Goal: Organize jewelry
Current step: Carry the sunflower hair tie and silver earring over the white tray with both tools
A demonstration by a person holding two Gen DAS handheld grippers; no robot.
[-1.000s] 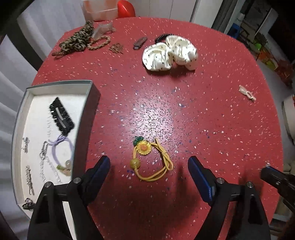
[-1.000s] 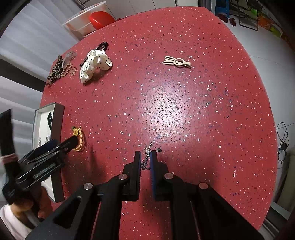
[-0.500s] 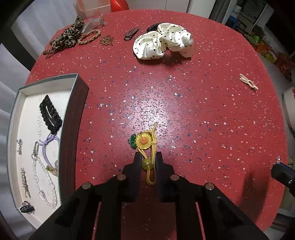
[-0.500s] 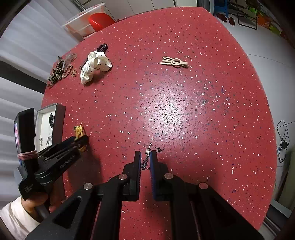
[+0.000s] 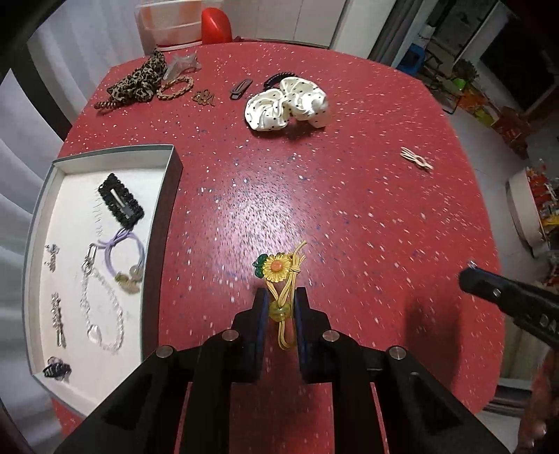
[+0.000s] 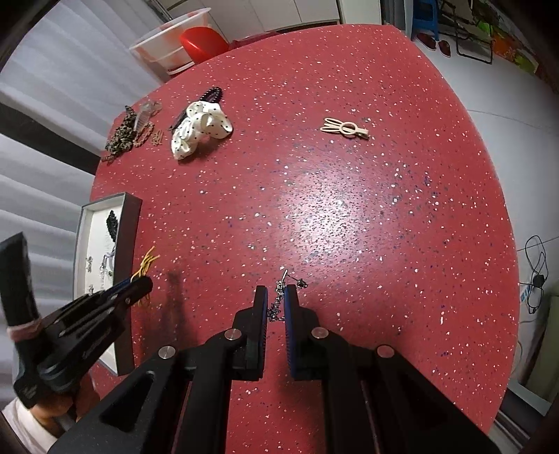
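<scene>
My left gripper (image 5: pixel 280 303) is shut on a yellow sunflower hair tie (image 5: pixel 279 276), its pads pressing the green bead, and the tie hangs lifted off the red table (image 5: pixel 349 216). From the right wrist view the same left gripper (image 6: pixel 139 284) holds the yellow tie (image 6: pixel 148 265) just right of the tray (image 6: pixel 131 223). A small dark metal chain (image 6: pixel 277 302) sits clamped in my right gripper (image 6: pixel 276 300), which is shut on it; its tip (image 5: pixel 470 276) shows at the right of the left wrist view. The grey tray (image 5: pixel 164 216) holds several clips, a purple tie and a chain.
At the far side lie a white polka-dot scrunchie (image 5: pixel 286 104), a leopard scrunchie (image 5: pixel 138 82), a braided band (image 5: pixel 174 89), small brown clips (image 5: pixel 241 89) and a cream clip (image 5: pixel 417 160). A clear tub with something red (image 5: pixel 167 24) stands beyond the table edge.
My left gripper closed on the sunflower hair tie and has lifted it off the table, drawing back and up. The right gripper stayed still, shut on the chain.
</scene>
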